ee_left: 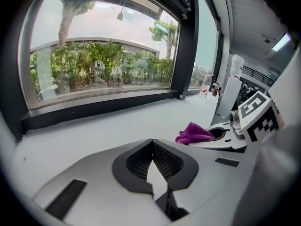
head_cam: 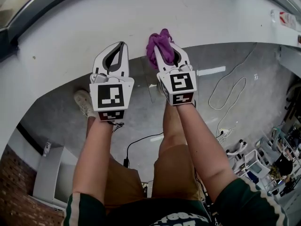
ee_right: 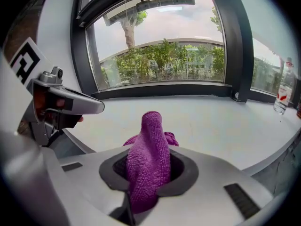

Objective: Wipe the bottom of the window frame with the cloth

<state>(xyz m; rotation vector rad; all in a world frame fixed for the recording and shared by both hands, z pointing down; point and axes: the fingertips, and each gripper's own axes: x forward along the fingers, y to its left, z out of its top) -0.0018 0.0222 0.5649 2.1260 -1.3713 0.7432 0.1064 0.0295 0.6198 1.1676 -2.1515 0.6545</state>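
A: Where's the cloth [head_cam: 159,44]?
B: Top centre of the head view, bunched in the right gripper [head_cam: 166,51], which is clamped on it over the white sill [head_cam: 211,18]. The left gripper [ee_left: 151,142] is closed and empty.
A: Handling?
B: Soft, light and floppy, I'd say. Grip the bunched middle.

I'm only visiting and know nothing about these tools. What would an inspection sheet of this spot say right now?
Surface: white sill, smooth.
Job's things: purple cloth bunched in the right gripper; dark window frame bottom beyond it.
Clutter: one water bottle on the sill, far right.
Grippers: left gripper shut, empty; right gripper shut on the cloth.
Cables: white cable and black cable on the floor.
Surroundings: trees outdoors.
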